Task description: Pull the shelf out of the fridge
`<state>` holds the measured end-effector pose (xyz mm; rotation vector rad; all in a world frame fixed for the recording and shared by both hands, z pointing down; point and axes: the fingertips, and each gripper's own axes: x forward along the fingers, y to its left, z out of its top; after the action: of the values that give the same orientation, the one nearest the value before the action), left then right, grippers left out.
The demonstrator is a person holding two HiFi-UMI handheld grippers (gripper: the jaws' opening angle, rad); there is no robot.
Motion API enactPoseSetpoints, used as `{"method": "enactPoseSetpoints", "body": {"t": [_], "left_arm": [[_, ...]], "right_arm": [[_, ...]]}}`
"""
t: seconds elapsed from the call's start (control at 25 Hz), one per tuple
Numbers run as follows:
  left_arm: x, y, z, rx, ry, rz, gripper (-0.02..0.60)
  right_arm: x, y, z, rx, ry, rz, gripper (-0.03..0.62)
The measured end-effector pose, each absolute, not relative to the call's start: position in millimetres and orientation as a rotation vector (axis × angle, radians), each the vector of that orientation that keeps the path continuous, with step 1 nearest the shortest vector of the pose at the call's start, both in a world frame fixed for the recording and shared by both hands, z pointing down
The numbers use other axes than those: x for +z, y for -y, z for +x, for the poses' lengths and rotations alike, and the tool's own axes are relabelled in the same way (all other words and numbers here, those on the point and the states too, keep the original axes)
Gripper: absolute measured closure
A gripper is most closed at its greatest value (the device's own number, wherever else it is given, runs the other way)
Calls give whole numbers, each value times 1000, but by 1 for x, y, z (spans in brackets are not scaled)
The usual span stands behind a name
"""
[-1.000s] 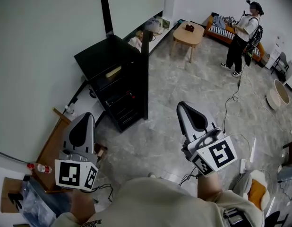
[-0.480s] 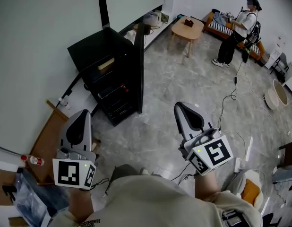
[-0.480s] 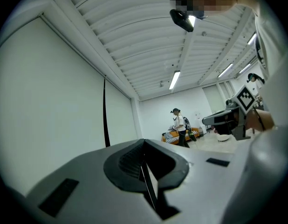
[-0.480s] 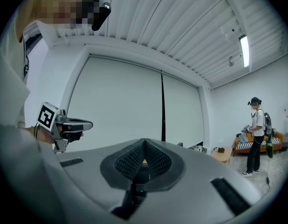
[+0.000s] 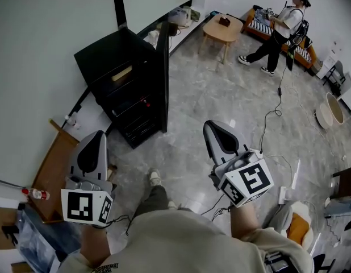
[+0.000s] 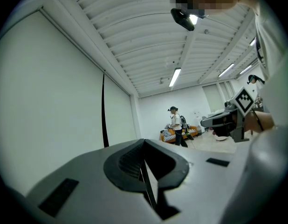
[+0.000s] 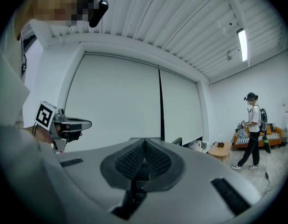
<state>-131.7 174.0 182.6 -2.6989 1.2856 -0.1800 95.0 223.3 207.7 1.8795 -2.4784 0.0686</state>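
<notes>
Shelf (image 5: pixel 130 110) sits untouched inside the open black fridge (image 5: pixel 107 53) at eleven o'clock across the floor (door swung wide), well apart from the left gripper (image 5: pixel 97 138) and right gripper (image 5: pixel 214 128), both clenched on nothing, so the whole pull is left.

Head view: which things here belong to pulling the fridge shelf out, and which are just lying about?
Job: fridge, shelves, left tool and right tool, both shut and empty.
Lying about: coffee table, bottle, basin.
</notes>
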Motion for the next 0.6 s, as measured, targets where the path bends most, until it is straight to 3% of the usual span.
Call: {"method": "enactPoseSetpoints", "body": {"t": [0.6], "left_arm": [[220, -62, -133, -221, -1308, -2753, 575]], "right_arm": [[241, -111, 90, 195, 2453, 1841, 597]]}}
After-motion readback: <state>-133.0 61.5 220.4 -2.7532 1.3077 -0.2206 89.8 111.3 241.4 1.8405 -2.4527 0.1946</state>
